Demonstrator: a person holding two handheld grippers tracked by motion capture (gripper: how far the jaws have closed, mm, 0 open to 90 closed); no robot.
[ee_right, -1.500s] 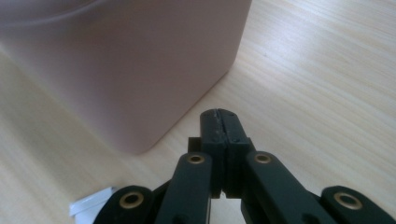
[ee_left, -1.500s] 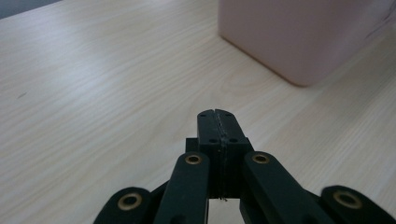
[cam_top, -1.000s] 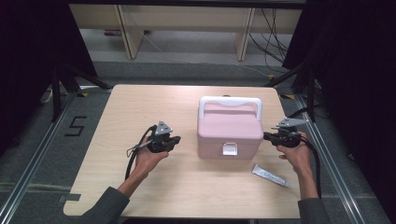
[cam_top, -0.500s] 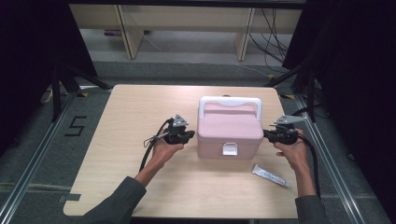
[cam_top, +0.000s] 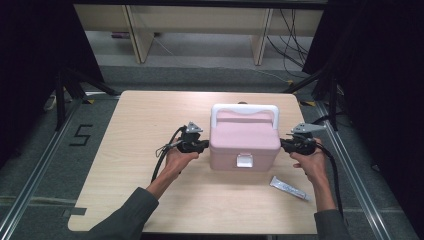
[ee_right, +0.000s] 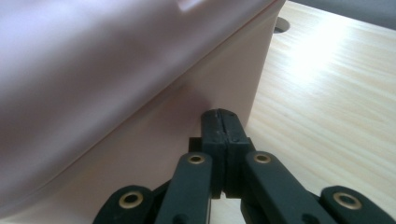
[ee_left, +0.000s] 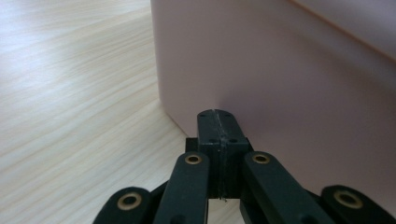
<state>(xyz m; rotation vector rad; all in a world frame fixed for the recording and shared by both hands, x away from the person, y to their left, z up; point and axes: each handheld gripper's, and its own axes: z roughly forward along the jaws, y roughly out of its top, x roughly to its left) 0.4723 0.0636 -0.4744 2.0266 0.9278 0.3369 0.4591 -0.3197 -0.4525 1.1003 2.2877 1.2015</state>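
A pink box point(cam_top: 244, 139) with a white handle point(cam_top: 244, 108) and a white front latch point(cam_top: 244, 160) stands near the middle of the wooden table point(cam_top: 145, 115). My left gripper point(cam_top: 205, 145) is shut with nothing between its jaws, its tip against the box's left wall point(ee_left: 261, 79). In the left gripper view the closed left gripper point(ee_left: 216, 114) meets that pink wall low down. My right gripper point(cam_top: 283, 144) is shut too, its tip at the box's right wall point(ee_right: 154, 126). The right gripper point(ee_right: 220, 112) shows its jaws pressed together there.
A small white tube point(cam_top: 290, 188) lies on the table in front of the box, near my right forearm. A round hole point(ee_right: 281, 24) in the tabletop shows past the box's corner. Metal rails and dark stands flank the table; shelving legs stand beyond it.
My left gripper has moved right across the table until its tip reached the box's left wall. The right gripper and the box have stayed put.
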